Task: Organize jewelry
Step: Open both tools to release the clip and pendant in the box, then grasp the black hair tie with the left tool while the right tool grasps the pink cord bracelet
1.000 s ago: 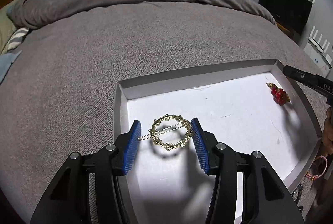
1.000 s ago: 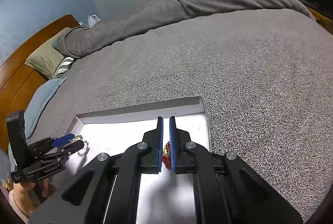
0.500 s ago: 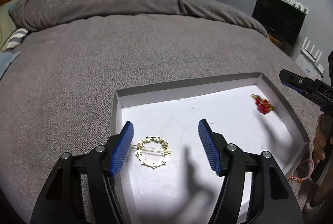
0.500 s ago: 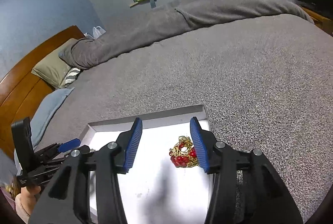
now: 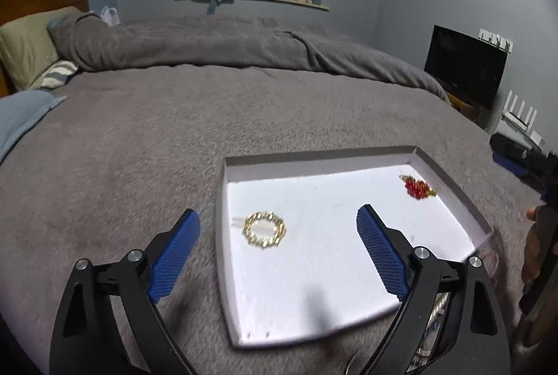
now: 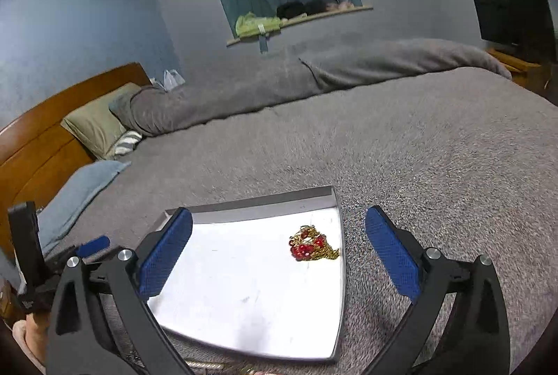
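A shallow white tray (image 5: pixel 314 277) lies on the grey bed cover. A round gold hair clip (image 5: pixel 265 229) lies flat near the tray's left wall. A red and gold bead piece (image 5: pixel 416 187) lies in the tray's far right corner; it also shows in the right wrist view (image 6: pixel 312 244). My left gripper (image 5: pixel 279 253) is open and empty, raised above the tray's near left part. My right gripper (image 6: pixel 279 256) is open and empty, raised above the tray (image 6: pixel 258 298), behind the bead piece.
The grey bed cover (image 5: pixel 174 130) stretches far and left. A pink bracelet (image 5: pixel 493 261) lies on the bed by the tray's right edge. More jewelry (image 5: pixel 434 308) shows behind my left gripper's right finger. Pillows (image 6: pixel 97 124) lie at the wooden headboard.
Both grippers opened wide and pulled up and back. The left one let go of the gold clip and the right one let go of the bead piece; both now lie in the tray.
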The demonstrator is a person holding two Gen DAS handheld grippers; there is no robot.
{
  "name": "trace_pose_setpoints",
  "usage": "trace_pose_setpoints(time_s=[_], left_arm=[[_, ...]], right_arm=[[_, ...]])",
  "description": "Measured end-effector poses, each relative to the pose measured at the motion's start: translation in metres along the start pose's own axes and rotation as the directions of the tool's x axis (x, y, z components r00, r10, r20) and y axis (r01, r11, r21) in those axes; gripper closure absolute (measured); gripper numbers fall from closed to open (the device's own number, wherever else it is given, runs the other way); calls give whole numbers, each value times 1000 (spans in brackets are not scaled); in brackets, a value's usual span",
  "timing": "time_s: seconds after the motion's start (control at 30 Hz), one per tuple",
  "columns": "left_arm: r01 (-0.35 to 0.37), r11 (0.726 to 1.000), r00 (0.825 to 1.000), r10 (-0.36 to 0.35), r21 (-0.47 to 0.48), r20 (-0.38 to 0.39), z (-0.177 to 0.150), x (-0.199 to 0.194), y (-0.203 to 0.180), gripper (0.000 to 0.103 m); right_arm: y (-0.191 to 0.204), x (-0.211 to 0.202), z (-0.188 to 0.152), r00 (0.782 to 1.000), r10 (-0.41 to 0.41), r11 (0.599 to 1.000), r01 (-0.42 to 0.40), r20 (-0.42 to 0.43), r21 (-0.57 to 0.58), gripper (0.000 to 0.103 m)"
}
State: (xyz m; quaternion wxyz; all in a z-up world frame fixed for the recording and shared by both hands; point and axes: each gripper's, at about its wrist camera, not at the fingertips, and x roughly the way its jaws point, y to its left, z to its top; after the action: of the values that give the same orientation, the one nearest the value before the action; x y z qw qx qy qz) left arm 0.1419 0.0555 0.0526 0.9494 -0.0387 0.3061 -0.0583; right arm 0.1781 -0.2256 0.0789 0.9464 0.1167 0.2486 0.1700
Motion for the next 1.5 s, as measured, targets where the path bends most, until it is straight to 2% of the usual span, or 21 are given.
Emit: trace_pose_setpoints(time_s=[0.27, 0.67, 0.9, 1.03, 1.27, 1.4, 1.5], left_arm=[[-2, 1000, 1000, 2, 4, 9, -26, -26, 7, 11], [16, 999, 1000, -16, -32, -1, -61, -52, 18, 10], [68, 997, 997, -66, 34, -50, -90, -61, 4, 10], [111, 991, 993, -107, 77, -53, -104, -72, -6, 10], [131, 980, 991, -125, 151, -45, -123, -90, -21, 11], [106, 984, 993, -96, 142, -69, -128, -88, -18, 15], [107, 986, 992, -97, 126, -85, -128, -85, -15, 26]], right_arm=[[2, -32, -22, 997, -39, 999, 41, 62, -26, 5], [-16, -63, -59, 995, -85, 996, 86, 48, -16, 5], [-35, -69, -78, 997, -72, 996, 72, -7, 43, 5], [-41, -72, -89, 996, -74, 996, 76, -44, 47, 5], [-43, -76, -104, 995, -69, 997, 71, -76, 25, 5], [-41, -74, -105, 995, -57, 998, 59, -80, 18, 5], [-38, -74, -106, 995, -66, 998, 66, -78, -5, 5]])
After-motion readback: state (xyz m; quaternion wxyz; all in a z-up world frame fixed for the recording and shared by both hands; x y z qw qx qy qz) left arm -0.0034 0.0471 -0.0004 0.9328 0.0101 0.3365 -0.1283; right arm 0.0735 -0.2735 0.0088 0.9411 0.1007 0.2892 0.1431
